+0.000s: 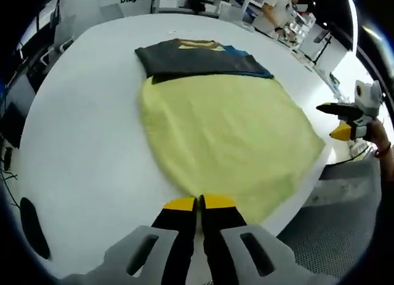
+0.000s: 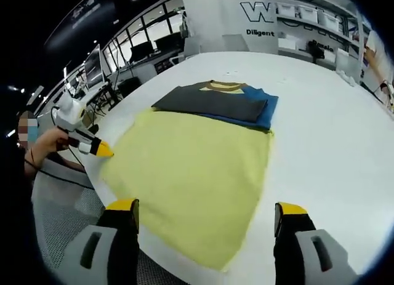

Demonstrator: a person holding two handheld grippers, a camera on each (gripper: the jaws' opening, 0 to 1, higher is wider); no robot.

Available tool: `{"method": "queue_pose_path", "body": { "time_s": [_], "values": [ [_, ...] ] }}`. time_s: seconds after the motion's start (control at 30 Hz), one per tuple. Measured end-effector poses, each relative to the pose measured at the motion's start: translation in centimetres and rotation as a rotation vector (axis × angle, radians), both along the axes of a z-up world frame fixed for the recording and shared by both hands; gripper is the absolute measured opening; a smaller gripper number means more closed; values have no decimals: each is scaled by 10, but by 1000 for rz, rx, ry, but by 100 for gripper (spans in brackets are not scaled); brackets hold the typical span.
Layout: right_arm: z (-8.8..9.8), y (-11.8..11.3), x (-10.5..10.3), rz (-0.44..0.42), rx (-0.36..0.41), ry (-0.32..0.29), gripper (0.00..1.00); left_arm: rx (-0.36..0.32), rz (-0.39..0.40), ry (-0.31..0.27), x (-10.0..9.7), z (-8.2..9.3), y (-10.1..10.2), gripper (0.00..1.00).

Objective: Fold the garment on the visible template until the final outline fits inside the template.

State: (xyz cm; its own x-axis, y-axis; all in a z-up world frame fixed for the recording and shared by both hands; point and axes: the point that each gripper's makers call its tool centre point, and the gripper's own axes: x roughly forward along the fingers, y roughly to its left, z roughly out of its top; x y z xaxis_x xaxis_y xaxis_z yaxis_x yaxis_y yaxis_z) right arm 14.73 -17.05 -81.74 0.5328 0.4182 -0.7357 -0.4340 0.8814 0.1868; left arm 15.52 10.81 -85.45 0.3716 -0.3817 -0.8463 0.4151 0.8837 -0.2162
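A folded garment (image 1: 197,58), dark grey with a blue panel and a yellow collar, lies at the far end of the yellow template sheet (image 1: 228,137) and overlaps its far edge. In the right gripper view the garment (image 2: 215,100) sits beyond the template (image 2: 191,174). My left gripper (image 1: 199,203) is shut, its yellow tips together just over the template's near edge; I see nothing pinched between them. It also appears as the left gripper (image 2: 103,151) at the sheet's left corner, held by a hand. My right gripper (image 2: 206,207) stands wide open above the sheet's near edge, and as the right gripper (image 1: 337,120) it hovers off the table's right side.
The white round table (image 1: 80,131) carries the sheet and garment. Its edge (image 1: 301,199) runs close beside the template, with a perforated grey floor (image 1: 332,242) below. Desks, monitors and shelves stand around the room behind the table.
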Motion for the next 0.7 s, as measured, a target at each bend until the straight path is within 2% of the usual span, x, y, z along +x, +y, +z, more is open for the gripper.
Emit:
{"method": "queue_pose_path", "body": {
  "time_s": [0.17, 0.37, 0.6, 0.7],
  "values": [
    [-2, -3, -2, -6, -7, 7, 88, -17, -31, -9, 6, 13, -14, 0],
    [-3, -4, -1, -14, -10, 9, 88, -47, -92, -26, 22, 21, -42, 0],
    [-3, -5, -1, -24, -5, 8, 87, -70, -136, -11, 30, 13, -71, 0],
    [-4, -7, -1, -31, -8, 13, 87, -71, -144, 10, 28, 5, -78, 0]
  ]
}}
